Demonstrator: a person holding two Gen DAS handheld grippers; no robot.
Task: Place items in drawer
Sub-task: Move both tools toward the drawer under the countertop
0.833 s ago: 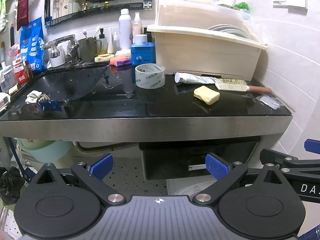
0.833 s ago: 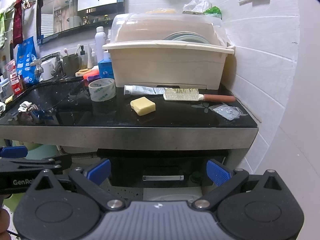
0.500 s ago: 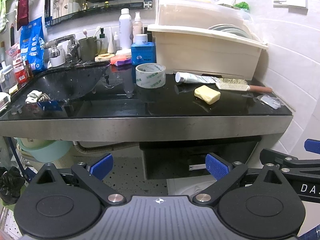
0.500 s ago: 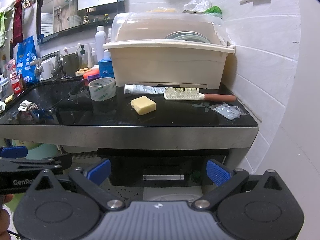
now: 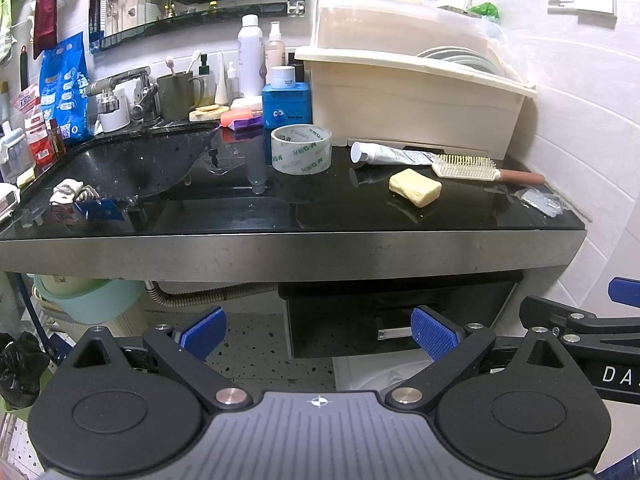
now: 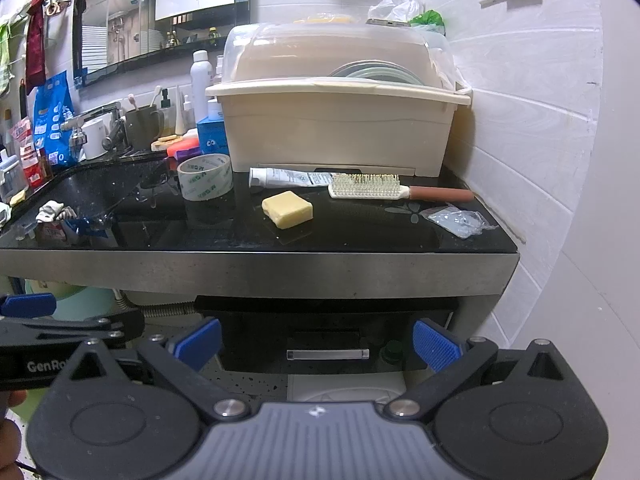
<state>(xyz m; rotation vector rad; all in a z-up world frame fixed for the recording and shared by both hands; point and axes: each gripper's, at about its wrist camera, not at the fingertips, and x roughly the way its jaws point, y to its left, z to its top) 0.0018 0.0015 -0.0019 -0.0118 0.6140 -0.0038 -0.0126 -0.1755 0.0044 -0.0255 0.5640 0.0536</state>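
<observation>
A black drawer (image 6: 328, 336) with a clear handle (image 6: 328, 354) sits shut under the counter; it also shows in the left wrist view (image 5: 396, 320). On the black counter lie a tape roll (image 6: 205, 182), a toothpaste tube (image 6: 288, 178), a yellow soap bar (image 6: 287, 209), a hairbrush (image 6: 396, 192) and a small clear bag (image 6: 458, 220). The same items show in the left wrist view: tape roll (image 5: 301, 150), tube (image 5: 390, 156), soap (image 5: 415, 187), hairbrush (image 5: 480, 168). My left gripper (image 5: 318, 330) and right gripper (image 6: 316, 344) are open and empty, held below the counter edge.
A cream dish rack (image 6: 340, 128) stands at the back right against the tiled wall. A sink (image 5: 132, 168) with a faucet (image 5: 120, 88), bottles and a blue box (image 5: 286, 106) fills the left. A green basin (image 5: 88, 300) and a hose (image 5: 208, 294) lie underneath.
Both views have shifted only slightly; the grippers stay open and nothing on the counter has moved.
</observation>
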